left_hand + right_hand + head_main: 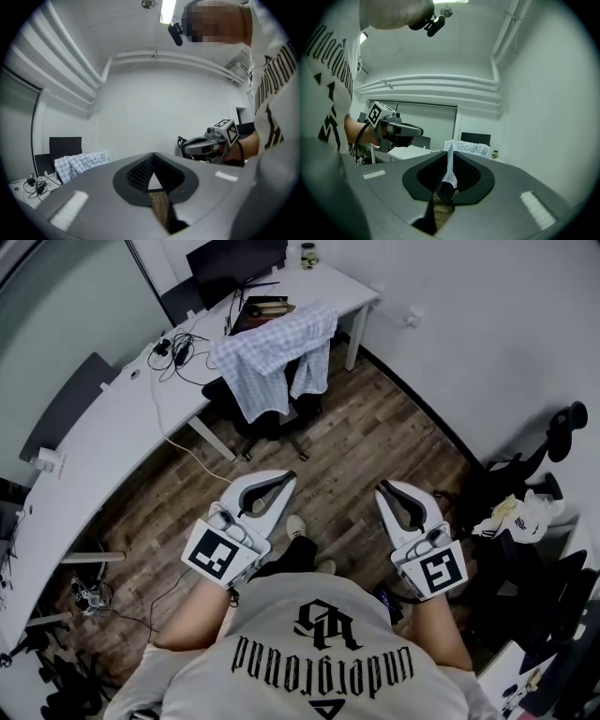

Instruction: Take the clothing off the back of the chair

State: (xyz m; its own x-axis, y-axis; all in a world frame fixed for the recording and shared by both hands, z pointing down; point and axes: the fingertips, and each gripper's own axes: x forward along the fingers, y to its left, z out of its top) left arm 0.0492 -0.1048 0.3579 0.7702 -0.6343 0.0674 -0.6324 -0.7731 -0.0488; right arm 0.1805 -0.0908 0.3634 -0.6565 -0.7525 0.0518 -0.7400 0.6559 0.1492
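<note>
A blue-and-white checked shirt [272, 351] hangs over the back of a black office chair [265, 413] pushed up to the white desk, far ahead of me. In the head view my left gripper [287, 478] and right gripper [382, 488] are held level side by side over the wood floor, well short of the chair, both pointing toward it. Both are shut with nothing in them. The left gripper view shows the shirt [82, 162] small at the left, beyond my shut left gripper [153, 155]. In the right gripper view the shirt [469, 147] sits straight ahead, past my right gripper [450, 153].
A long curved white desk [112, 427] runs along the left, carrying a monitor [234, 263] and cables [178, 348]. A second black chair [525, 488] with pale items on it stands at the right by the wall. Wood floor [375, 437] lies between me and the shirt's chair.
</note>
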